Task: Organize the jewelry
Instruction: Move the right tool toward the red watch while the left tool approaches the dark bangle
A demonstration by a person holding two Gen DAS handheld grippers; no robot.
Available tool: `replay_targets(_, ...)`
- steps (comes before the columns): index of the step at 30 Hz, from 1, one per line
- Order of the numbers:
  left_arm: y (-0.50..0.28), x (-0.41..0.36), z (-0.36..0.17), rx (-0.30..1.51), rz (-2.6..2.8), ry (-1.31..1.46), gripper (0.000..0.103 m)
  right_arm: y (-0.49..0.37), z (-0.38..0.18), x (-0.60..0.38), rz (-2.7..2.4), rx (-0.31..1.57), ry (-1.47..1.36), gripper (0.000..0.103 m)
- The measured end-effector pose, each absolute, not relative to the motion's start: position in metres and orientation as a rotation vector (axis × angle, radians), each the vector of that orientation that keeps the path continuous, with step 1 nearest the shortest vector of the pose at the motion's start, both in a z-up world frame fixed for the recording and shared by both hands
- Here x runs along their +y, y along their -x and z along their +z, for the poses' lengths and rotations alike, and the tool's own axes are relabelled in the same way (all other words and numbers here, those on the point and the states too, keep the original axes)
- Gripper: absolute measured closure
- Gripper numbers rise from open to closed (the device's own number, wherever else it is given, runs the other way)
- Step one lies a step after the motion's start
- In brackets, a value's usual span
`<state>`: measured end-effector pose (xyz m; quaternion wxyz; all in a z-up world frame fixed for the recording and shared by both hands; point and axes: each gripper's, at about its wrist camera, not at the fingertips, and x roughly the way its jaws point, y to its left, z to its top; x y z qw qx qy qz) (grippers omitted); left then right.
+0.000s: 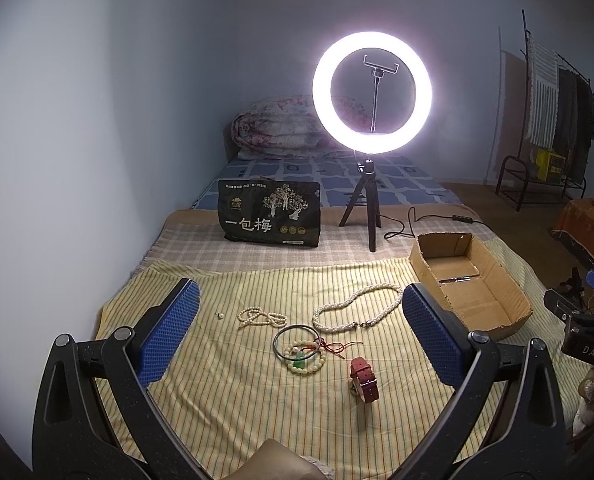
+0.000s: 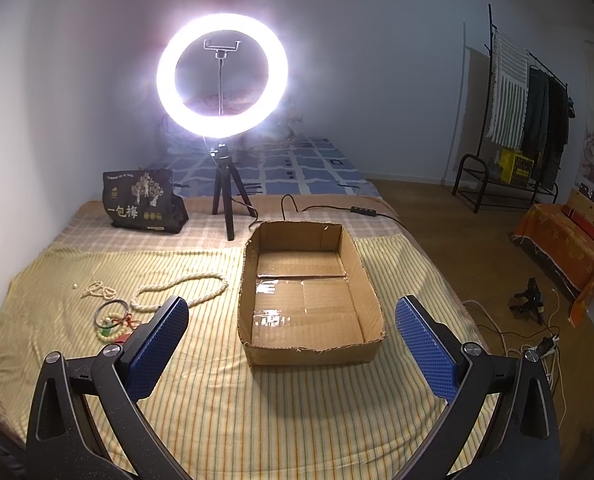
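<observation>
Jewelry lies on a yellow striped cloth [image 1: 225,400]. In the left wrist view I see a thick pearl necklace [image 1: 357,307], a thin bead strand [image 1: 261,317], a dark bangle [image 1: 295,340] over a bead bracelet with a green charm [image 1: 303,362], a red-strapped watch [image 1: 364,378] and a tiny loose bead [image 1: 218,315]. My left gripper [image 1: 301,320] is open and empty above them. An empty cardboard box [image 2: 257,276] sits to the right. My right gripper [image 2: 291,334] is open and empty over the box's near end. The pearl necklace [image 2: 177,292] also shows there.
A lit ring light on a tripod [image 1: 371,92] and a black snack bag [image 1: 269,214] stand behind the cloth. A cable [image 2: 337,208] runs across the bed. A folded quilt [image 1: 277,128] lies at the far end. The bed edge and floor are to the right.
</observation>
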<state>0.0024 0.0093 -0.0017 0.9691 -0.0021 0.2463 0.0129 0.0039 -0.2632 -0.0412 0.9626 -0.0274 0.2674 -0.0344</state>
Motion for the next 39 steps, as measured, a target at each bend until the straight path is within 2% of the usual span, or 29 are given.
replay_targets(8,-0.025,0.030,-0.009,0.576,0.047,0.045,0.000,-0.008,-0.047,-0.253,-0.029,0.568,0.090,0.001)
replay_targets(19,-0.073,0.064,-0.046,0.749,0.067,0.118,0.001,-0.025,-0.071,-0.228,0.154,0.650,0.093,0.001)
replay_targets(23,-0.087,0.070,-0.062,0.820,0.053,0.136,0.013,-0.026,-0.081,-0.211,0.211,0.671,0.134,0.001)
replay_targets(28,-0.107,0.080,-0.089,0.956,0.016,0.224,0.037,-0.030,-0.096,-0.185,0.301,0.723,0.183,0.001)
replay_targets(31,-0.118,0.085,-0.107,1.027,0.009,0.268,0.047,-0.035,-0.105,-0.170,0.365,0.766,0.193,0.001)
replay_targets(36,-0.139,0.091,-0.137,1.135,-0.001,0.323,0.058,-0.048,-0.117,-0.147,0.438,0.818,0.204,0.001)
replay_targets(39,-0.150,0.092,-0.151,1.182,-0.012,0.352,0.061,-0.059,-0.126,-0.140,0.441,0.844,0.208,0.001)
